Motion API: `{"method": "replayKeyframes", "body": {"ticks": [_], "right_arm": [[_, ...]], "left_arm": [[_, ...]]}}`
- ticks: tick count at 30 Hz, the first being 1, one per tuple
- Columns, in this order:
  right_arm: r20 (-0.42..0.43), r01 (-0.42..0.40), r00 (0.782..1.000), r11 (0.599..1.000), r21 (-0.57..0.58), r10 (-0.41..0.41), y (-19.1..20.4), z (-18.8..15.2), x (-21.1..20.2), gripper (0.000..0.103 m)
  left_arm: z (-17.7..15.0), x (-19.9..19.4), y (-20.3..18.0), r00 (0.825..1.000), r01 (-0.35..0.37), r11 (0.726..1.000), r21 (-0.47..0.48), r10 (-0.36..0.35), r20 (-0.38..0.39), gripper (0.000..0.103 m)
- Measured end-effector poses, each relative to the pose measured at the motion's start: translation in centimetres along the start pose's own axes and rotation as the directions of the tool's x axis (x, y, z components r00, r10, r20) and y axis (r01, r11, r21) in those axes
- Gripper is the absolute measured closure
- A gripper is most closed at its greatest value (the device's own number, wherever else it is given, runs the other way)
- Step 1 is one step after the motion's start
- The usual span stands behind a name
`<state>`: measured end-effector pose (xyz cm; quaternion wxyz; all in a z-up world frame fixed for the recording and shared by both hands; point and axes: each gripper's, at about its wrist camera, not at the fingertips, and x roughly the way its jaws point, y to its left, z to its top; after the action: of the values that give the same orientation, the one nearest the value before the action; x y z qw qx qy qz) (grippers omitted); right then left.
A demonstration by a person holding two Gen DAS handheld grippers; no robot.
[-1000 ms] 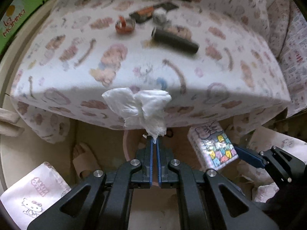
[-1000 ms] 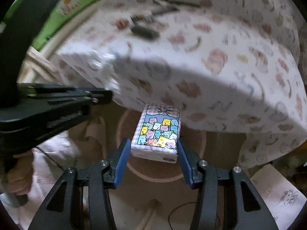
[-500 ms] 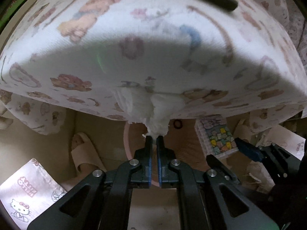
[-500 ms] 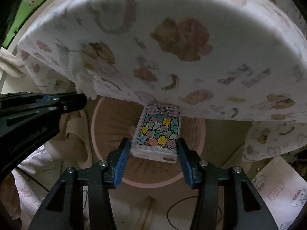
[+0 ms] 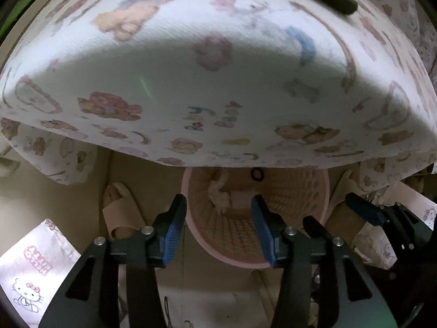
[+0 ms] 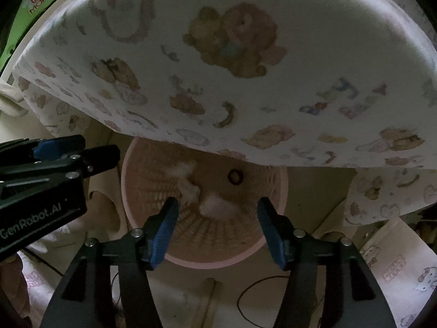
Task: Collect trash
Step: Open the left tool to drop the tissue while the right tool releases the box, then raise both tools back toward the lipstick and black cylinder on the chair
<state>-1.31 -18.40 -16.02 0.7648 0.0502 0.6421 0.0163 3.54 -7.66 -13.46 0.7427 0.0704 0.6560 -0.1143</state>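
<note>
Item: crumpled tissue (image 5: 218, 194) and small pack, both lying in the pink basket (image 5: 314, 191) under the cloth-covered surface (image 5: 218, 82).
Left gripper (image 5: 218, 227) and right gripper (image 6: 217, 227) hover above the basket; both sets of jaws have just been opening, now spread, nothing between them. Tissue judged light, soft, compressible; pinch any raised fold.
</note>
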Motion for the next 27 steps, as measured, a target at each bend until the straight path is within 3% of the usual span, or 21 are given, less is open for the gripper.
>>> {"method": "replayKeyframes", "body": {"ticks": [7, 11, 14, 21, 27], "right_arm": [[0.039, -0.006, 0.999, 1.000, 0.023, 0.005, -0.8, 0.6, -1.6, 0.040], [0.109, -0.001, 0.994, 1.000, 0.017, 0.000, -0.6, 0.6, -4.1, 0.040], [0.176, -0.014, 0.984, 1.000, 0.013, 0.011, -0.5, 0.6, -6.4, 0.040], [0.324, -0.011, 0.946, 1.000, 0.000, 0.010, 0.0, 0.4, -11.2, 0.037], [0.405, -0.006, 0.914, 1.000, -0.013, 0.011, -0.1, -0.1, -13.5, 0.037]], "left_arm": [[0.1, -2.1, 0.5, 0.998, -0.016, 1.000, 0.007, 0.015, 0.060, 0.054], [0.1, -4.8, 0.7, 0.989, -0.042, 0.999, 0.019, 0.039, 0.143, 0.052], [0.0, -7.3, 1.0, 0.974, -0.062, 0.998, 0.017, 0.057, 0.220, 0.050], [-0.5, -12.4, 1.9, 0.918, -0.085, 0.996, 0.002, 0.078, 0.389, 0.035], [-0.3, -13.6, 2.7, 0.909, -0.065, 0.997, -0.048, 0.079, 0.409, 0.027]]}}
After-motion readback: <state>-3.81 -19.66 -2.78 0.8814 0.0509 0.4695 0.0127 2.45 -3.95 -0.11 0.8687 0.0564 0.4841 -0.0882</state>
